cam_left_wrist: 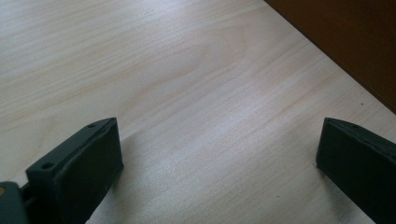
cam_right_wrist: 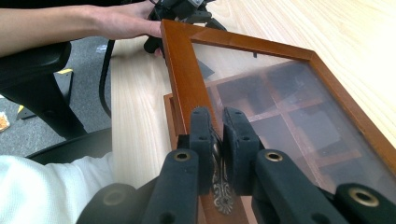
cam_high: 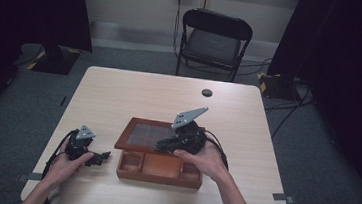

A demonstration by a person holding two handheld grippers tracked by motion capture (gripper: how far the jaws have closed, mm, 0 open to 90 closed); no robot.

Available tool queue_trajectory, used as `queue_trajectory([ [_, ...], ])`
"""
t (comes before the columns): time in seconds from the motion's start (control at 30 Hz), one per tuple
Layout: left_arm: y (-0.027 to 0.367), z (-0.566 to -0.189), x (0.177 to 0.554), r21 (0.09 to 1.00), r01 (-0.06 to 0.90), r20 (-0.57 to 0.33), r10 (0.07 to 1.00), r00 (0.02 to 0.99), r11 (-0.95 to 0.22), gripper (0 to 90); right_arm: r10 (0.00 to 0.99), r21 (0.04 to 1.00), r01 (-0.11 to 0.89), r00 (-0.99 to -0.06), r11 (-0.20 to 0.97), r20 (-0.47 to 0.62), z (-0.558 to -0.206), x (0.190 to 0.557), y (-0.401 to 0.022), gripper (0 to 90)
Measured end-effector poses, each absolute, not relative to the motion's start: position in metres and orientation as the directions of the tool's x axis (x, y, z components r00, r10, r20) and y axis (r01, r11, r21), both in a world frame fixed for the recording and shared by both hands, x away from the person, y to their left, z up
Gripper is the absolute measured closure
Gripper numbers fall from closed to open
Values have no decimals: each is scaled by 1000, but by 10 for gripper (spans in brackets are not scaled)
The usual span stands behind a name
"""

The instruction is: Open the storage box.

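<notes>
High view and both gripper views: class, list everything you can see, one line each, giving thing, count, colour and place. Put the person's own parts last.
Table: one, pale wood, centre of the room.
Wooden box: one, reddish brown, near edge of the table, with compartments.
Lid: one, brown frame with a glass pane, partly raised over the box.
Metal latch: one, brass-coloured, on the lid's front edge.
Folding chair: one, black, beyond the table.
Round cap: one, dark, far side of the tabletop.
Left gripper: one, black, jaws open, on the table left of the box.
Right gripper: one, black, shut on the lid's edge.
Hands: two, one holding each gripper.
</notes>
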State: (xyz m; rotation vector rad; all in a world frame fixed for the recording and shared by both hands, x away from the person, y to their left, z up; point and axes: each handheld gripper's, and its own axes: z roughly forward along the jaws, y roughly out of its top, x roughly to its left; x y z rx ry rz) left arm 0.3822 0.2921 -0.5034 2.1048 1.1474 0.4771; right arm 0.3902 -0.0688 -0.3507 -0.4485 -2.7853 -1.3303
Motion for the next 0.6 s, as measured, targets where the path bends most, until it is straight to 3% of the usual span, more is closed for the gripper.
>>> queue_trajectory([
  [0.6, 293, -503, 382, 711, 588, 1, 837, 547, -386, 0, 249, 756, 263, -959, 599, 135, -338, 399, -69, 833],
])
